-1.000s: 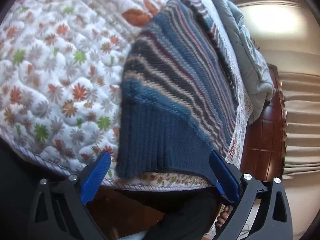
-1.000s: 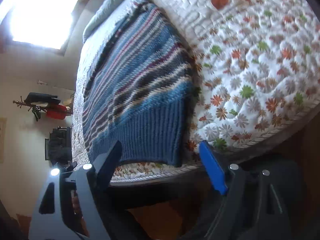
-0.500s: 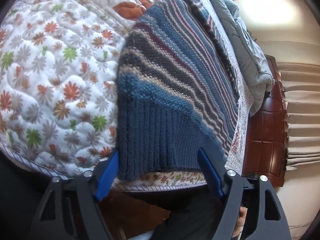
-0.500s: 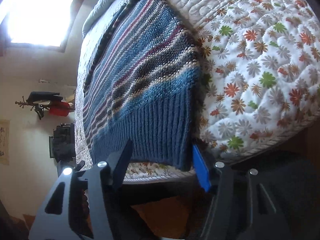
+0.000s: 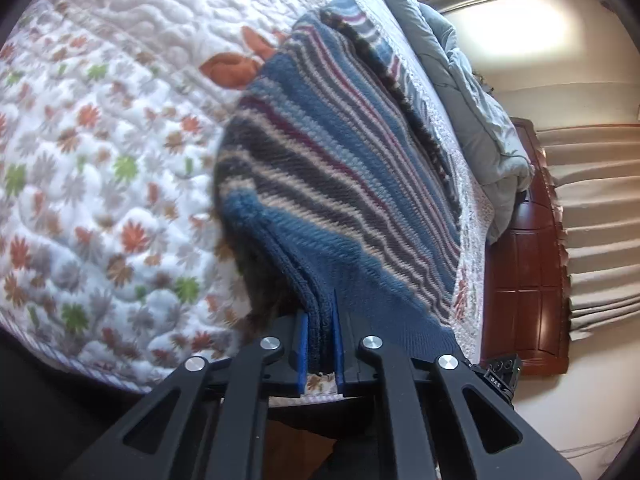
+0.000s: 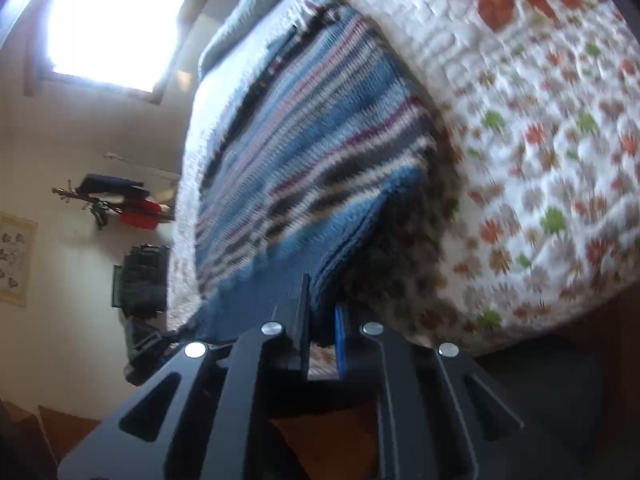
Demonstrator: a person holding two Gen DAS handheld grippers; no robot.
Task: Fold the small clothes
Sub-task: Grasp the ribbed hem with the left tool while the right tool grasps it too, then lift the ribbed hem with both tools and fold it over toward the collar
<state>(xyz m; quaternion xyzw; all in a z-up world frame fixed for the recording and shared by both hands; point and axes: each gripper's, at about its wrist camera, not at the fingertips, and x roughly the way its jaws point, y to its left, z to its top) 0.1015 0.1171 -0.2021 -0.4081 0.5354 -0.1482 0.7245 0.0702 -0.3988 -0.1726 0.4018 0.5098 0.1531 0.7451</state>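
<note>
A blue knitted sweater (image 5: 340, 184) with grey, cream and maroon stripes lies on a bed, its ribbed blue hem at the bed's near edge. My left gripper (image 5: 319, 320) is shut on the hem's left corner, and the knit bunches between the blue pads. In the right wrist view the same sweater (image 6: 304, 168) runs away from me, and my right gripper (image 6: 322, 300) is shut on the hem's right corner. Both corners stand a little off the quilt, with shadow under them.
The bed is covered by a white quilt (image 5: 92, 168) printed with orange and green flowers. A grey duvet (image 5: 476, 120) is heaped at the far end. A red-brown wooden cabinet (image 5: 524, 264) and beige curtains stand beside the bed. A bright window (image 6: 116, 20) and a coat rack (image 6: 112, 200) are on the other side.
Both grippers went from wide open around the hem corners to shut on them. The pinched corners have lifted slightly off the quilt.
</note>
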